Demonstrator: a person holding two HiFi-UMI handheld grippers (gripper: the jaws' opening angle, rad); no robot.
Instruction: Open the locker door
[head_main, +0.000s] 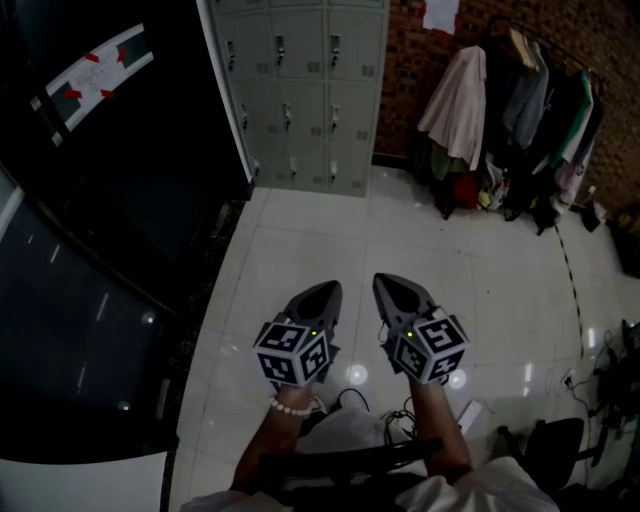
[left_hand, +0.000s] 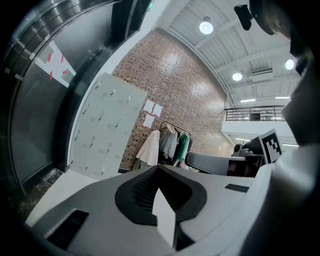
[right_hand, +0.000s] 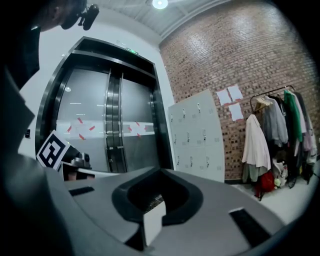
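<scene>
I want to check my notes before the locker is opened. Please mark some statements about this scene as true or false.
1. The left gripper and the right gripper are both shut and empty. True.
2. The left gripper touches the lockers. False: it hangs over the tiled floor, well apart from them.
3. One locker door stands open. False: every door in view is closed.
4. Coats hang to the right of the lockers. True.
</scene>
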